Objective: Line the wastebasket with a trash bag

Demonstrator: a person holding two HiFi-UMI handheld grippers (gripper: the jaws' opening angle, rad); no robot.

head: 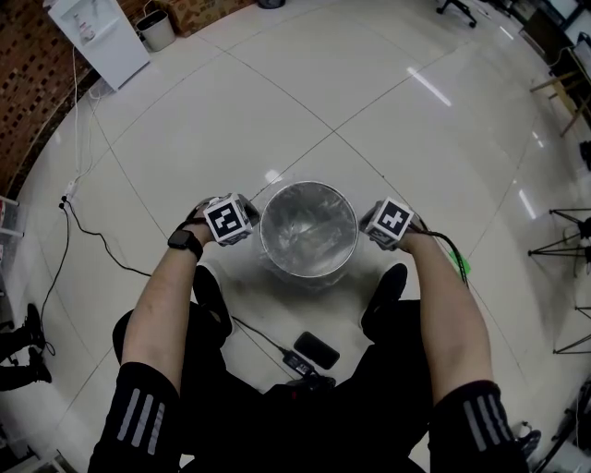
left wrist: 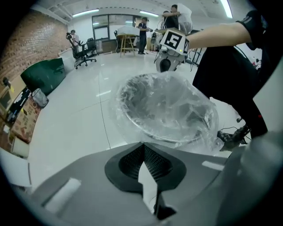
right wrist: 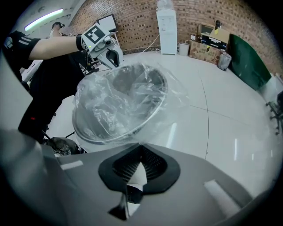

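A round metal wastebasket (head: 308,231) stands on the pale tiled floor between the person's feet, with a clear trash bag (head: 309,242) inside it and folded out over the rim. My left gripper (head: 253,235) is at the rim's left side, my right gripper (head: 366,231) at its right side, both pointing steeply down. In the left gripper view the jaws (left wrist: 142,145) are shut where the bag's film (left wrist: 177,110) hangs below the rim. In the right gripper view the film (right wrist: 128,99) runs down into the shut jaws (right wrist: 141,145).
A dark phone (head: 316,349) and a cable (head: 92,236) lie on the floor near the person's shoes (head: 211,296). A white cabinet (head: 97,37) and a small bin (head: 155,28) stand by the brick wall. Stands and chairs (head: 563,231) line the right side.
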